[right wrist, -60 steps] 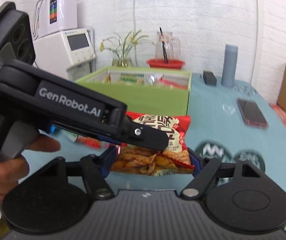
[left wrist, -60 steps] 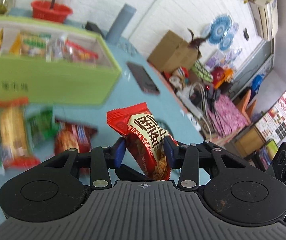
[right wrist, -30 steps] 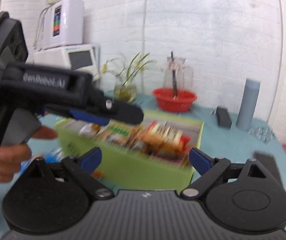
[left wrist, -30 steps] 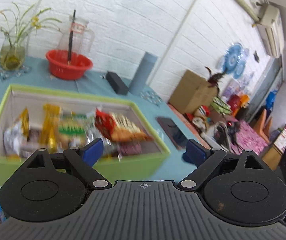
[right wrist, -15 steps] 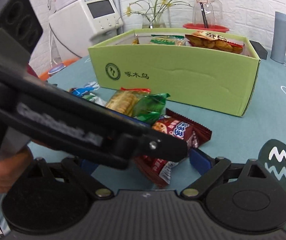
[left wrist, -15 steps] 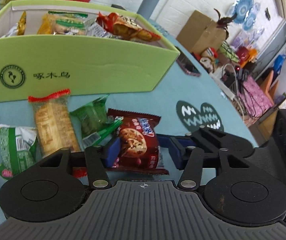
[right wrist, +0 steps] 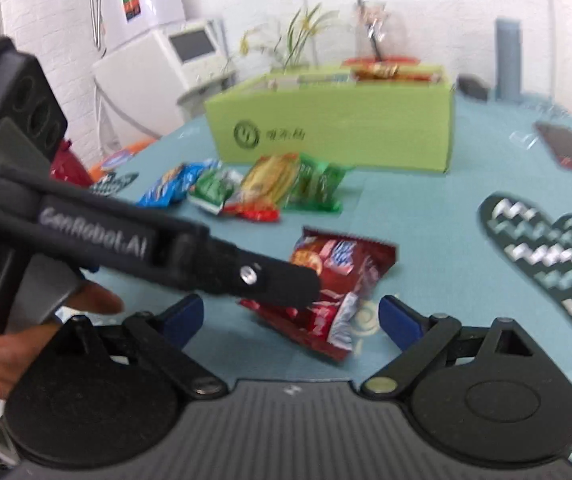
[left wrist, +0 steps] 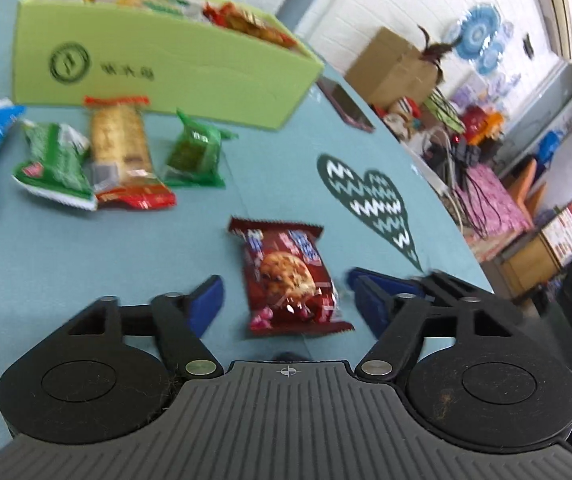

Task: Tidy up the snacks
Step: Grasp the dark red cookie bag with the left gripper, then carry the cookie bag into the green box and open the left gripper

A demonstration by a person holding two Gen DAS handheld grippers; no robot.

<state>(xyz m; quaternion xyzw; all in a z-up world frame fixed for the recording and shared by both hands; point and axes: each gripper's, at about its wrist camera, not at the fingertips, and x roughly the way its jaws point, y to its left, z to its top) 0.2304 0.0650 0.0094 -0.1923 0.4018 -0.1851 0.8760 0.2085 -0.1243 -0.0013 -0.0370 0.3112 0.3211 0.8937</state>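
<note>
Straddling the red cookie packet [left wrist: 290, 276] flat on the table [left wrist: 86, 248], left gripper [left wrist: 286, 296] wide open, empty; packet's long axis runs along its fingers. Right gripper [right wrist: 290, 316] open, empty, beside.

- "GenRobot.AI" stands in pale letters on the side of the black left gripper [right wrist: 274, 280], at the left of the right wrist view; motion blur softens the letters.
- The green box [left wrist: 190, 68], upper left of the left wrist view, bears a dark round logo and a short row of characters beside it, too blurred to read.
- The dark red cookie packet [left wrist: 286, 276], at the centre of the left wrist view, carries blue-and-white lettering above the cookie picture, not legible.
- Print on the other snack packets [left wrist: 122, 152] near the box cannot be read.
</note>
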